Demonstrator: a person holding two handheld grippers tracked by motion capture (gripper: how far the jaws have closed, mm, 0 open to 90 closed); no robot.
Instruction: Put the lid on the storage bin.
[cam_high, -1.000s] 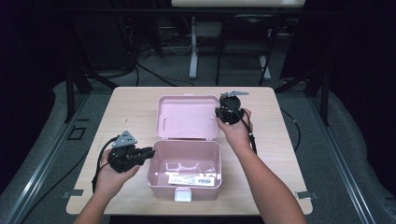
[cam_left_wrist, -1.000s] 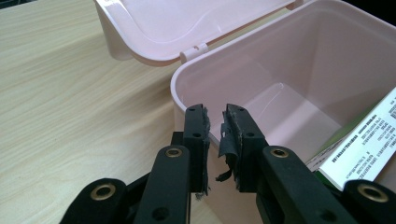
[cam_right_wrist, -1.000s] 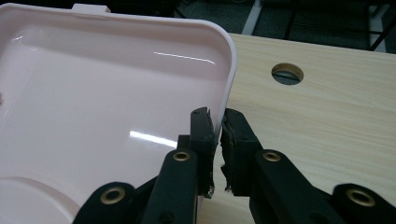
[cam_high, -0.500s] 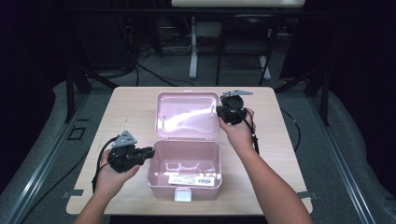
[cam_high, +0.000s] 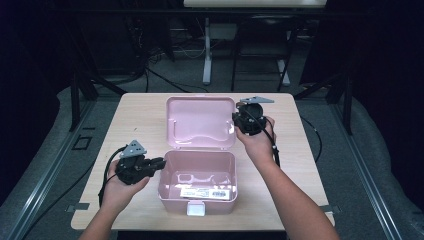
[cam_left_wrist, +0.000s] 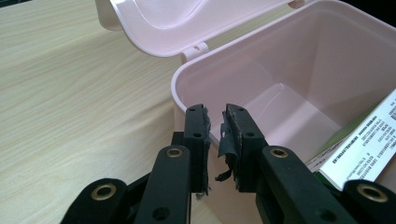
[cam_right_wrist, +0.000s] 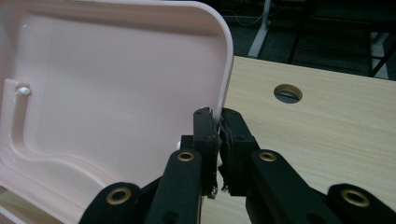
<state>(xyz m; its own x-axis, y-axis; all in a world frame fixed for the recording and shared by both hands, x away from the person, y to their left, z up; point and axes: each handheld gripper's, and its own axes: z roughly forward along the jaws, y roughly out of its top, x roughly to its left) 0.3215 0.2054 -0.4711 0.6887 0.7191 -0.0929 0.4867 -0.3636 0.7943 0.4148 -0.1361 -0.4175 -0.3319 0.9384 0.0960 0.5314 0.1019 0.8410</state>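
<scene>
- Pale wooden table (cam_high: 135, 120) carries the pink box (cam_high: 197, 181), steadied by my left gripper (cam_left_wrist: 215, 122) pinching its left wall.
- My right gripper (cam_right_wrist: 217, 122), jaws just closing, pinches the lid (cam_right_wrist: 116, 93) edge to swing it shut.

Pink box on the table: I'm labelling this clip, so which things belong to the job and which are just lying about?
In the job:
pink box
its lid, edge clamped by right tool
left tool on box wall

Lying about:
printed card inside box
table legs behind
</scene>
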